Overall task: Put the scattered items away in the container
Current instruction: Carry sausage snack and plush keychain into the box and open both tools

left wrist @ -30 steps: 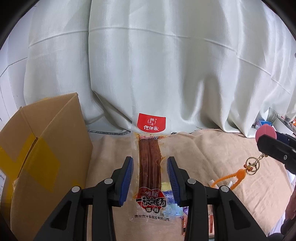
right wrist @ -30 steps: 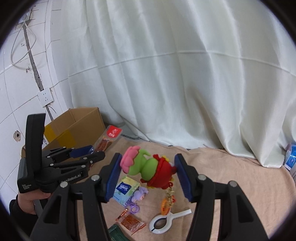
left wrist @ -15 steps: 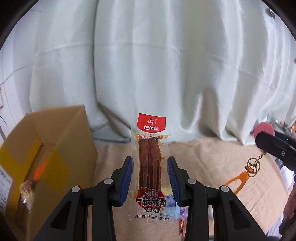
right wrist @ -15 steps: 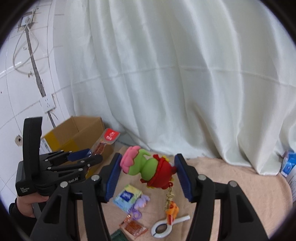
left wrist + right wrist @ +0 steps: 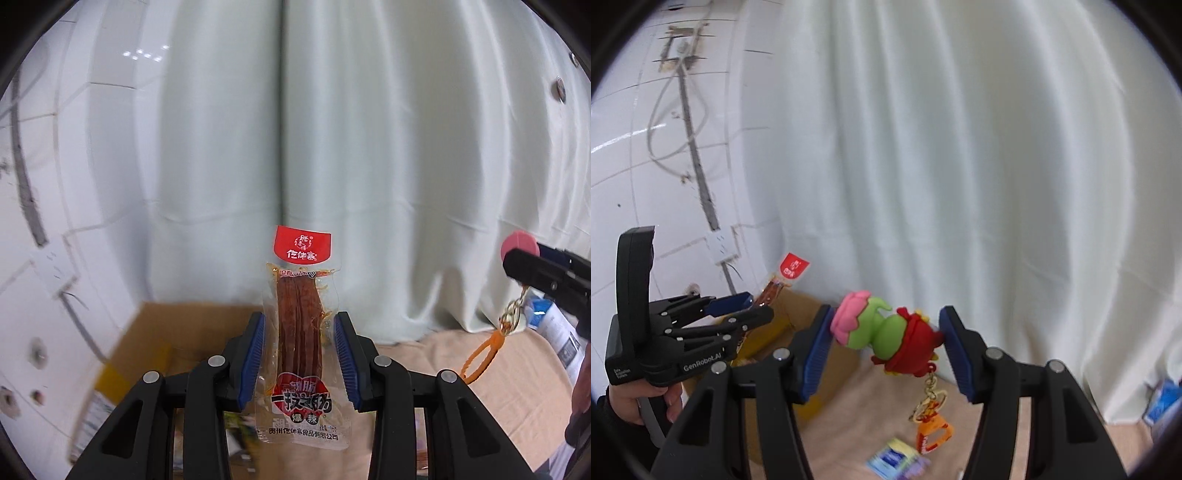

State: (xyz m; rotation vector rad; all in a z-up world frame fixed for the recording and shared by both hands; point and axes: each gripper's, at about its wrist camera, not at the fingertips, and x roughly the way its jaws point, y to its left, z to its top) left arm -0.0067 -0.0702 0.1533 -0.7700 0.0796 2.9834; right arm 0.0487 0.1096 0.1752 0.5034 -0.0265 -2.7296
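Left claw [image 5: 300,354] pinches a glossy clear-plastic spicy sausage packet [image 5: 300,332], upright over the corrugated cardboard box [image 5: 166,332]. Right claw [image 5: 884,341] clamps a rubbery green-and-red figure keychain [image 5: 886,338], brass ring and orange strap dangling, beside the box above the beige cloth worktop [image 5: 871,406].

Beige cloth [image 5: 871,417] — box [image 5: 827,373], tissue pk [image 5: 892,456].

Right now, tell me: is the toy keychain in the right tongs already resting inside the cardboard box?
No, the toy keychain hangs in the air, clamped in the right tongs, with the cardboard box behind and to its left.
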